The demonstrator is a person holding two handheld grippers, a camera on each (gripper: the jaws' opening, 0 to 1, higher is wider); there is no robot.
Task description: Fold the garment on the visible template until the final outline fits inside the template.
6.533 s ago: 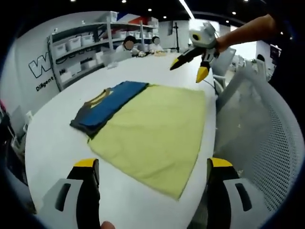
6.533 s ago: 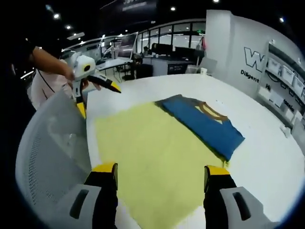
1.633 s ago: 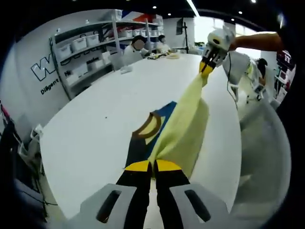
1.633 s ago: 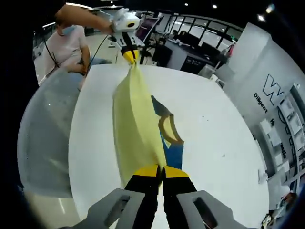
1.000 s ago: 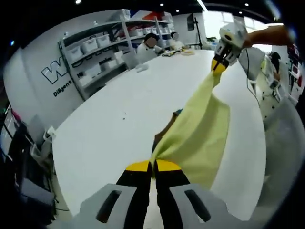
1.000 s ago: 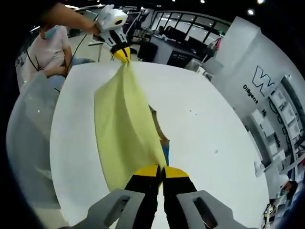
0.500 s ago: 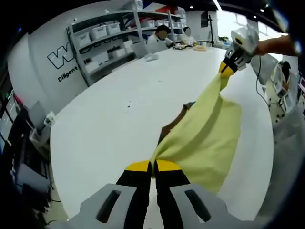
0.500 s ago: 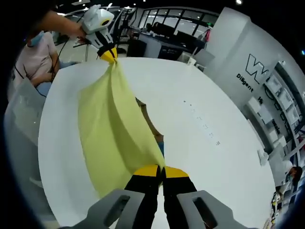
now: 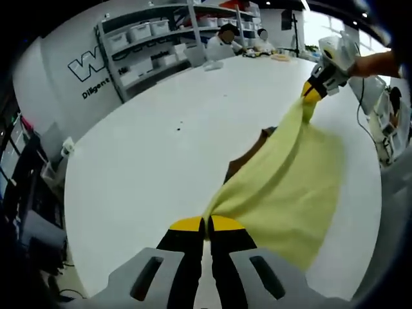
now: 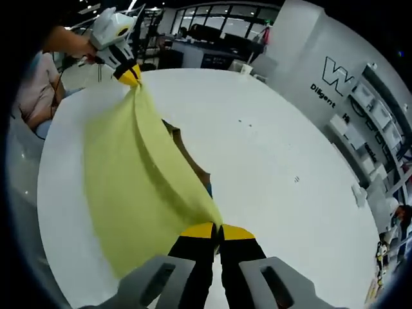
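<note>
A yellow cloth (image 9: 283,193) hangs stretched between my two grippers above the white table (image 9: 148,141). My left gripper (image 9: 206,223) is shut on one corner. My right gripper (image 9: 314,90) is shut on the other corner, at the far end. In the right gripper view, the right gripper (image 10: 219,227) pinches the yellow cloth (image 10: 129,180) and the left gripper (image 10: 131,75) holds the far corner. A dark garment (image 9: 248,154) lies under the cloth. A thin brown and blue strip of the garment (image 10: 193,166) peeks out along the cloth's edge.
Shelves with white bins (image 9: 154,38) stand along the lettered wall. People sit at the table's far end (image 9: 226,36). A mesh chair (image 10: 19,161) and a person in pink (image 10: 38,84) are beside the table's edge. Office desks (image 10: 199,48) lie beyond.
Both grippers went from open above the flat cloth to shut on its corners, and lifted it. In the last second the cloth swung across the garment, hiding its blue part and collar.
</note>
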